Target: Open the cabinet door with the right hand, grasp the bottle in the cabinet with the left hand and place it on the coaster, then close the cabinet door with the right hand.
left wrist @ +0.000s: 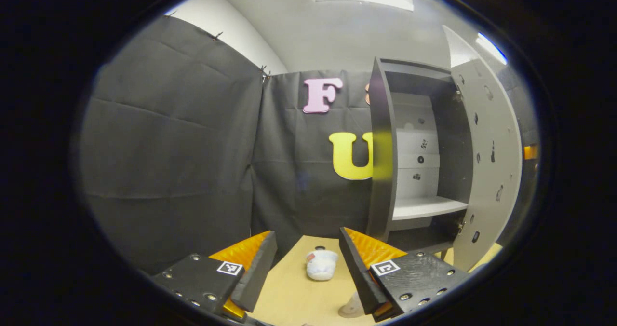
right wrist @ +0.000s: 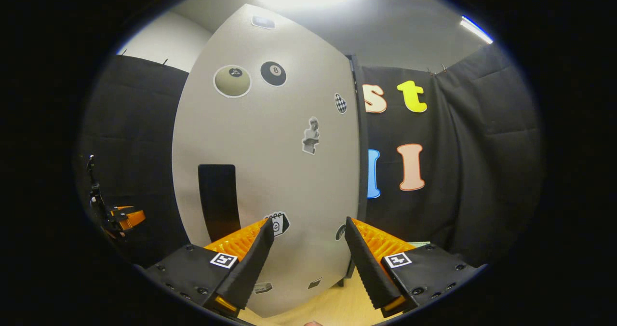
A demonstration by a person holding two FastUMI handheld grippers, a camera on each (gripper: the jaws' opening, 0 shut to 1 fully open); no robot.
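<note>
Left gripper [left wrist: 306, 263]: jaws spread wide, nothing between them, touching nothing. Ridged inner pads [left wrist: 371, 251], flat black outer plates with screws and small square markers.

Ahead of and below its tips: bottle [left wrist: 321, 264], white, squat, rounded, dark cap, standing on the light wooden tabletop [left wrist: 289, 297]. Clear gap to each finger. Just inside the right finger, lower down, a pale flat disc edge [left wrist: 351, 309], likely the coaster, half hidden by the finger; can't confirm.

Ahead right of the left gripper: cabinet [left wrist: 383, 171], dark frame, pale back panel, one white shelf [left wrist: 426, 207], bare. Door [left wrist: 491, 171] swung fully out to the right, flat grey panel with small stickers. Open tabletop between gripper and cabinet foot; black cloth wall to the left and ahead, well apart.

Right gripper [right wrist: 305, 249]: also wide open, holding nothing. Directly ahead, very near: outer face of the door [right wrist: 270, 171], smooth grey, dotted with stickers, dark rectangular handle recess [right wrist: 219, 200] ahead left of the tips. Can't tell whether tips touch the panel. Door's hinge-side edge [right wrist: 359, 147] runs vertically just above the right finger. Room to the right up to the cloth wall; strip of wooden tabletop below the door.

Far left in the right gripper view: the other gripper [right wrist: 123, 217], small.
</note>
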